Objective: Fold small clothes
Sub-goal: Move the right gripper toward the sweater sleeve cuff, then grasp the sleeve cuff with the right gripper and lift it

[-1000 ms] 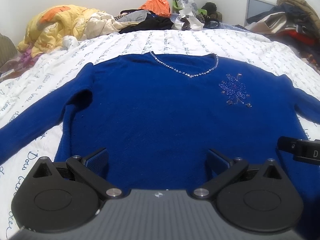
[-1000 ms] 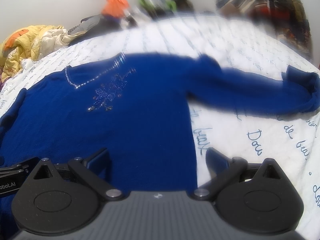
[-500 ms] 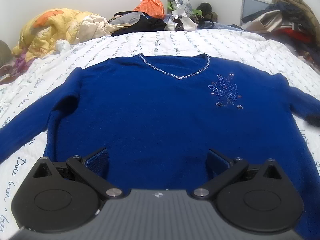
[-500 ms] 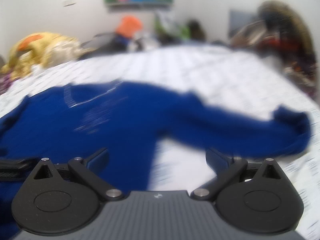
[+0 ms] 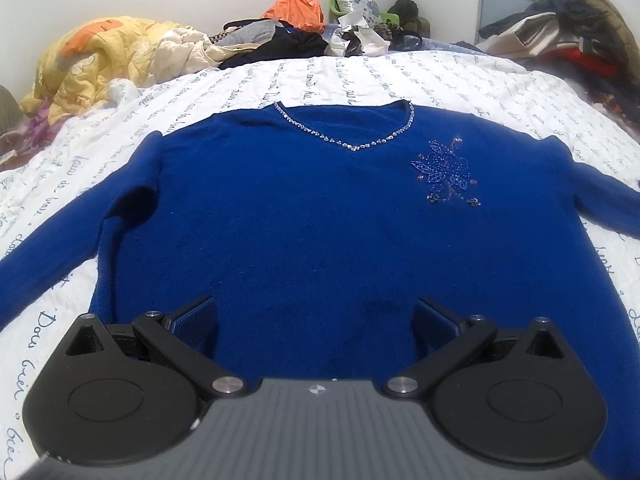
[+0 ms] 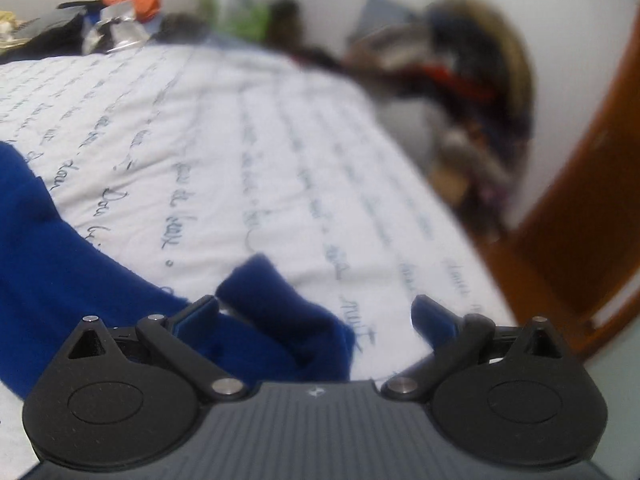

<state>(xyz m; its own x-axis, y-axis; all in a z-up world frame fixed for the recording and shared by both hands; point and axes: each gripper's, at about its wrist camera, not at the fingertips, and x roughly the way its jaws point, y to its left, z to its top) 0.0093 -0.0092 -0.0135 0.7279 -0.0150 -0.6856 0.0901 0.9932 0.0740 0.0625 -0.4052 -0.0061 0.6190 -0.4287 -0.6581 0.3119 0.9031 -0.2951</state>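
Observation:
A royal blue sweater [image 5: 320, 220] with a beaded neckline and a sequin flower lies flat, front up, on the white bedspread [image 5: 360, 80], both sleeves spread out to the sides. My left gripper [image 5: 316, 316] is open and empty just above the sweater's lower hem. My right gripper [image 6: 316, 312] is open, low over the end of the sweater's right sleeve [image 6: 280, 312]; the crumpled cuff lies between the jaws, nearer the left finger. The right wrist view is blurred.
A yellow quilt [image 5: 92, 60], an orange bag [image 5: 296, 8] and piled clothes [image 5: 560, 32] crowd the far edge and right side of the bed. In the right wrist view a brown wooden door or frame [image 6: 580, 220] stands beyond the bed's right edge.
My right gripper has swung right along the sleeve and come down over its cuff. My left gripper has shifted slightly, and the right gripper has left its view.

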